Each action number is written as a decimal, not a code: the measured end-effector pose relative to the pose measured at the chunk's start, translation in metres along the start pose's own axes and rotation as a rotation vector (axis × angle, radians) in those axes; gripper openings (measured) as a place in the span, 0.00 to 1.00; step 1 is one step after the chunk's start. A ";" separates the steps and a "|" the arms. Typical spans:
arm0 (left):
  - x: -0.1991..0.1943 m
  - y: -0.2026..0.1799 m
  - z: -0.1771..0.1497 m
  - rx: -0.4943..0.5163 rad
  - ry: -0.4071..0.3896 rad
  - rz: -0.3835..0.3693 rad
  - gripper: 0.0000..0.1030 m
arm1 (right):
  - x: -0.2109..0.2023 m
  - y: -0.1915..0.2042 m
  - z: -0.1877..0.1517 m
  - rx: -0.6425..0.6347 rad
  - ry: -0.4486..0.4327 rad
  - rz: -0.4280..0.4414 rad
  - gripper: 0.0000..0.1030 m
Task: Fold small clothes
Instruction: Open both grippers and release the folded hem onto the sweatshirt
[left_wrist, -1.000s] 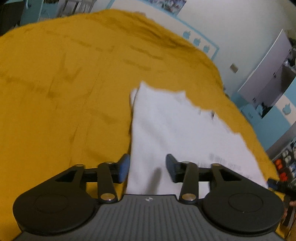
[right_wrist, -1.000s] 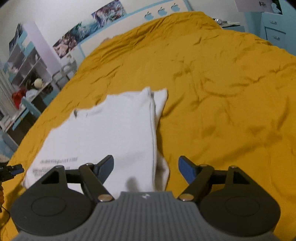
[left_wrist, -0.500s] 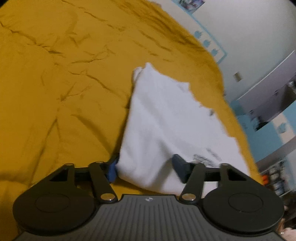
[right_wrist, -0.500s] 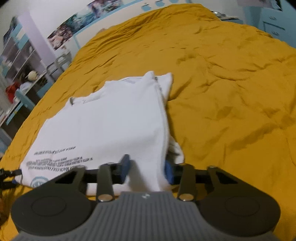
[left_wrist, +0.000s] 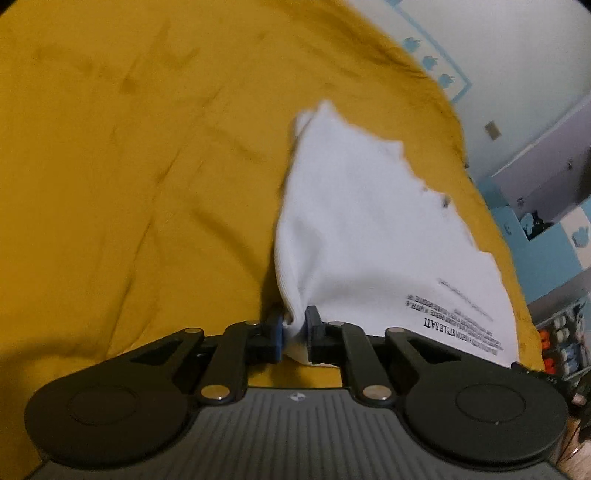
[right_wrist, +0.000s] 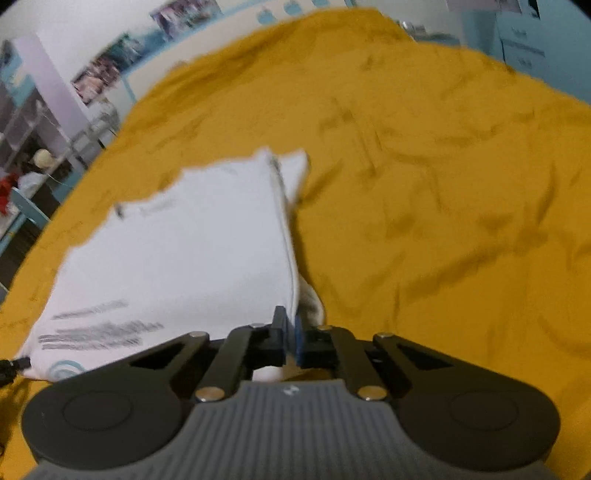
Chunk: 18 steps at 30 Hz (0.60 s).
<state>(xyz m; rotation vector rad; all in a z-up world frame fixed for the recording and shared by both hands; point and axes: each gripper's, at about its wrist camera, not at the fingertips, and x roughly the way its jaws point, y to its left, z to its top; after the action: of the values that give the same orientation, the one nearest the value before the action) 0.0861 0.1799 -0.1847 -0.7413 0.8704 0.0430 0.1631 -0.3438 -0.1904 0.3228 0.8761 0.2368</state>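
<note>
1. Shirt: white t-shirt, partly folded, lies flat on yellow bedspread; black printed text near its near edge, upside down in the left wrist view.
2. Left gripper: jaws closing, near-left corner of the shirt bunched between the pads, fabric pinched and pulled up into a peak.
3. Right gripper: jaws fully closed on the shirt's near-right edge, right at the seam line; a little white cloth pokes out behind the pads.
4. Right of that seam a narrow folded flap of the shirt sticks out onto the bedspread.
5. Right wrist view is motion-blurred, so how many fabric layers sit in that grip is unclear.
6. Both grippers point down at the near edge of the shirt, one at each corner.
7. Background: shelves and wall posters beyond the bed, blue cabinet at the side.
</note>
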 end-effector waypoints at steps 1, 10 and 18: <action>0.000 0.005 0.001 -0.029 -0.002 -0.012 0.21 | 0.002 -0.002 -0.002 0.015 -0.002 0.001 0.00; -0.069 -0.027 -0.011 0.059 -0.224 0.123 0.32 | -0.040 0.038 0.000 -0.182 -0.184 -0.158 0.47; -0.035 -0.072 -0.009 0.105 -0.226 -0.013 0.52 | -0.036 0.087 -0.009 -0.252 -0.200 0.050 0.46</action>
<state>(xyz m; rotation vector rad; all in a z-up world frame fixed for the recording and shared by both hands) 0.0800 0.1292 -0.1224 -0.6303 0.6475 0.0678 0.1280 -0.2738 -0.1381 0.1306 0.6333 0.3516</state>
